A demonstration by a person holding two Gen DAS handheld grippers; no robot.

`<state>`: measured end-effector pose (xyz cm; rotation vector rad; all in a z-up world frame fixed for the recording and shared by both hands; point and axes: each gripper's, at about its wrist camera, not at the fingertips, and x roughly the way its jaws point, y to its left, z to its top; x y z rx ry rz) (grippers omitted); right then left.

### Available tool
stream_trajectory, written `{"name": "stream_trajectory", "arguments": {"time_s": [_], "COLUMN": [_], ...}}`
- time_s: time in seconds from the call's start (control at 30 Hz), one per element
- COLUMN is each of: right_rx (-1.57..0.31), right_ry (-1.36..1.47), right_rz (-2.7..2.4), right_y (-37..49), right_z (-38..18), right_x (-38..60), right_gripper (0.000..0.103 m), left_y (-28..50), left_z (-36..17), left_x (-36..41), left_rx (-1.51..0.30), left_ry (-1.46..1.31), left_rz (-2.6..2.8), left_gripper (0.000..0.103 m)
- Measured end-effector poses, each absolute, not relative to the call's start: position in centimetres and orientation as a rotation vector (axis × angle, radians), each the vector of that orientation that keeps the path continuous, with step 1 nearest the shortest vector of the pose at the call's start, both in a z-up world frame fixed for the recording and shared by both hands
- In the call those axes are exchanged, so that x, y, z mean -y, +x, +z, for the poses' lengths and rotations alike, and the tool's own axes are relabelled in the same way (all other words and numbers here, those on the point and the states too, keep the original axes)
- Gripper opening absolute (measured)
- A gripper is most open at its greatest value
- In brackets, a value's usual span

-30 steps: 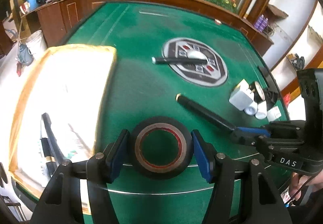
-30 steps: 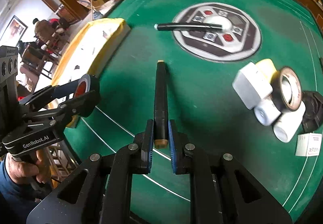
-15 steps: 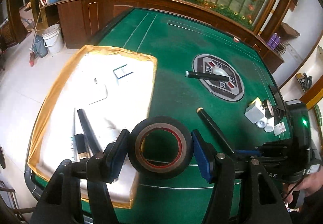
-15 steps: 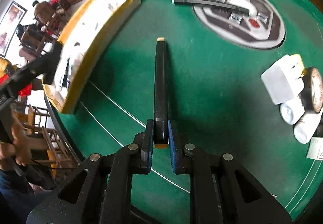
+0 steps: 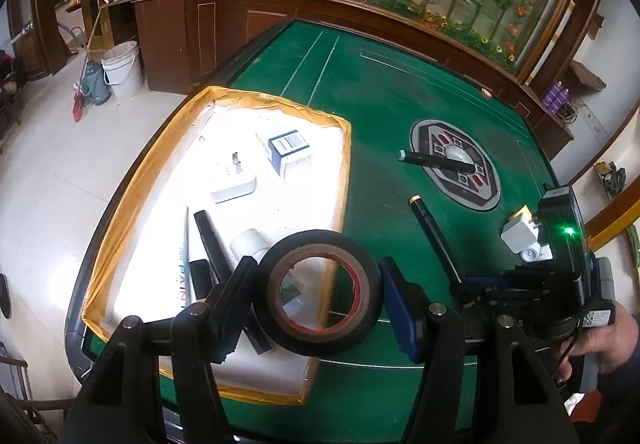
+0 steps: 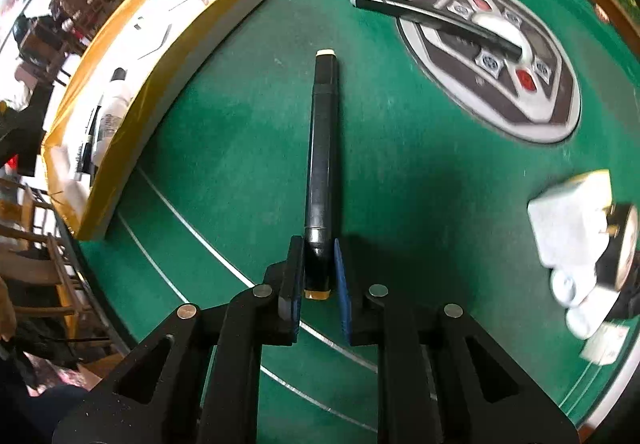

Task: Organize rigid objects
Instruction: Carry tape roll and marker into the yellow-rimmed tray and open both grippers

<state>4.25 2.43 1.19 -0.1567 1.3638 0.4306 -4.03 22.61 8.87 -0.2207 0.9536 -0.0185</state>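
Left gripper (image 5: 318,298): your jaws stand half wide, clamped across the outer rim of a roll of black tape (image 5: 319,294), held flat-on so you see through its red-lined core. Judge it light, stiff and slightly tacky at the rim; the grip across the full width is the sound one, since the smooth rim could pivot between the pads if you tilt fast. The roll hangs over the near right edge of the yellow-rimmed tray (image 5: 140,172), which sits along the counter's left edge and already carries a white adapter (image 5: 232,178), a small box (image 5: 289,152) and dark pens.

Right gripper (image 6: 316,278): your jaws are narrow, closed on the near end of a black marker (image 6: 322,148), whose far end reaches out over the green counter (image 6: 248,124) toward its middle. Judge it light, rigid and smooth-barrelled; held this near the tip, its long free end will tend to droop or swing, so a hold closer to mid-barrel would steady it. A second marker (image 6: 436,22) lies across the round centre panel (image 6: 552,112); a white plug (image 6: 568,220) and other small pieces cluster near the right edge.
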Motion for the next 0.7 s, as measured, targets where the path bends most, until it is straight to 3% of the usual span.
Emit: {"name": "stream_trajectory", "arguments": {"time_s": [0.7], "right_rx": [-1.307], "right_ry": [-0.187], "right_rz": [0.385], "right_y": [9.2], "right_z": [1.7], "right_x": [-6.2], "right_gripper": [0.015], "left_y": [-3.6], "left_z": [7.5], "left_x": [-27.7], "left_rx": [-0.972], "left_ry": [-0.264], "left_rz": [0.038], "left_gripper": [0.062]}}
